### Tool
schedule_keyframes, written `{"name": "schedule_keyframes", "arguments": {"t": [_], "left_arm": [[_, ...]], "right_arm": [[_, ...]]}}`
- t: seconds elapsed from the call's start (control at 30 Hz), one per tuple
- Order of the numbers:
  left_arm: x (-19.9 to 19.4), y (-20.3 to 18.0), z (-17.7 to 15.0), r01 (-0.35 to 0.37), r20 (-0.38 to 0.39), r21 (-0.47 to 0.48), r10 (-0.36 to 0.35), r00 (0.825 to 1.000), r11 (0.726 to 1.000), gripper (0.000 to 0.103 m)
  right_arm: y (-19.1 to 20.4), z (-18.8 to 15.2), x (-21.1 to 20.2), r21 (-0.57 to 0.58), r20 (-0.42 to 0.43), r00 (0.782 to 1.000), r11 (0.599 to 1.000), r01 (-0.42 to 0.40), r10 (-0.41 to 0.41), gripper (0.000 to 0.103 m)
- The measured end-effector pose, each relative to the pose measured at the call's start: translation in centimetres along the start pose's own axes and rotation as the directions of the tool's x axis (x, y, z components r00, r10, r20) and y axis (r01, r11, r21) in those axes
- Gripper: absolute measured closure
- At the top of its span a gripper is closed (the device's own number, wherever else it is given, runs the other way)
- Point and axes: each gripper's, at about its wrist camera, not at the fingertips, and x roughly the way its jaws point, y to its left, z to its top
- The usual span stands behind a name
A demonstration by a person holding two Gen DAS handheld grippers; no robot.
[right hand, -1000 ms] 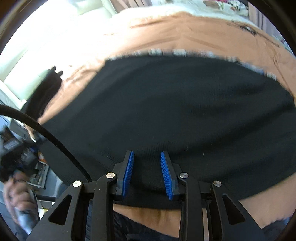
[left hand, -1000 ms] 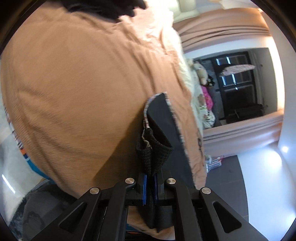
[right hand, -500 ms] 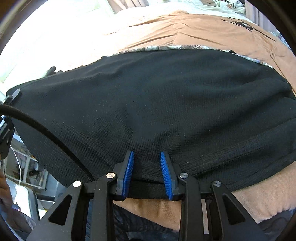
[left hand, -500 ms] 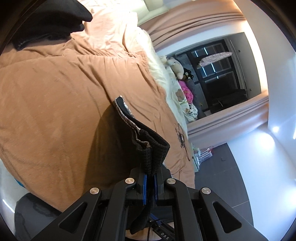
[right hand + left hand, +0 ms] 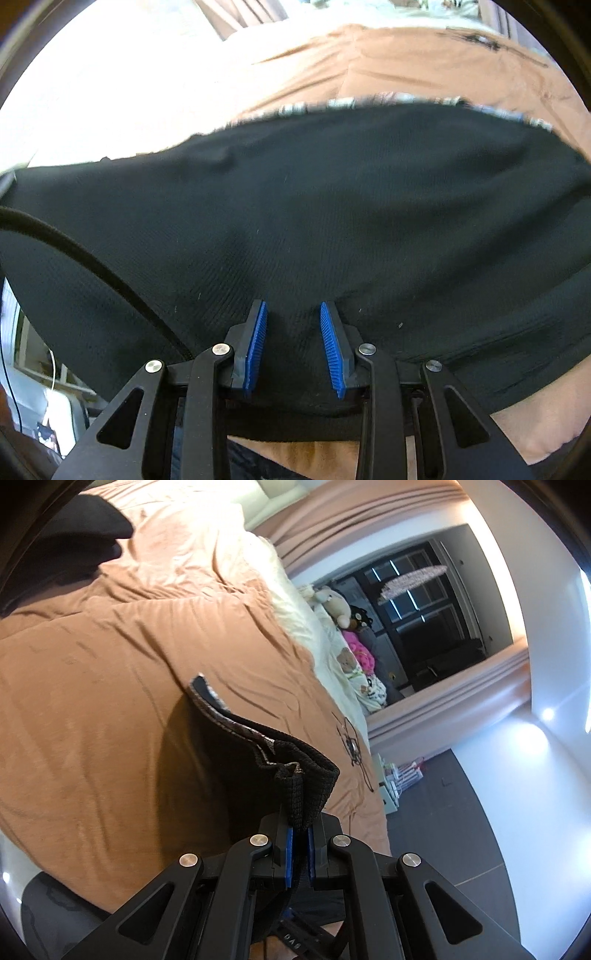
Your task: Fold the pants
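The black knit pants (image 5: pixel 314 206) hang spread wide across the right wrist view, with a grey patterned trim along their far edge. My right gripper (image 5: pixel 293 334) has its blue pads apart, with the near hem of the pants lying between the jaws. In the left wrist view my left gripper (image 5: pixel 299 843) is shut on a bunched corner of the pants (image 5: pixel 306 786), held above the brown bed cover (image 5: pixel 92 686). The fabric runs away from it as a thin raised edge.
A dark garment (image 5: pixel 62 535) lies at the far left of the bed. Cream bedding and stuffed toys (image 5: pixel 336 605) sit along the bed's far side. A dark window and grey floor (image 5: pixel 461 812) are to the right. A black cable (image 5: pixel 92 266) crosses the right view.
The left gripper has lifted and tilted back with its corner of the pants, bringing more of the bed and room into view. The pants have risen and spread wider before the right gripper.
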Motion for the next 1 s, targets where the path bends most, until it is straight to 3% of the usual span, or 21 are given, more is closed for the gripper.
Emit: {"name": "schedule_keyframes", "arguments": {"t": [0.13,0.5,0.57,0.73,0.9,1.0], "left_arm": [[0.9,-1.8,0.0,0.019,-0.016,0.039,-0.018,1.0,0.999,0.098],[4.8,-7.2,-0.3,0.068,-0.094,0.143,-0.055,0.994,0.987,0.097],[5.8,-8.1,-0.8,0.081,-0.12,0.16,-0.062,0.991,0.984,0.097],[8.1,-10.2,-2.2,0.099,-0.175,0.198,-0.064,0.983,0.975,0.097],[10.5,-12.3,-4.6,0.122,-0.234,0.235,-0.065,0.97,0.964,0.097],[12.0,-13.2,-6.1,0.125,-0.266,0.255,-0.055,0.962,0.959,0.097]], "right_arm": [[-0.8,0.2,-1.0,0.019,-0.008,0.998,0.998,-0.061,0.061,0.075],[-5.7,0.2,-9.7,0.063,0.112,0.992,0.996,-0.068,0.061,0.074],[-6.7,0.0,-11.2,0.08,0.123,0.991,0.995,-0.054,0.044,0.07],[-10.1,-0.6,-14.5,0.127,0.201,0.979,0.991,-0.051,0.025,0.037],[-13.0,-2.2,-17.5,0.176,0.25,0.968,0.983,-0.053,0.008,0.024],[-14.7,-3.4,-18.8,0.207,0.266,0.964,0.977,-0.06,0.003,0.023]]}}
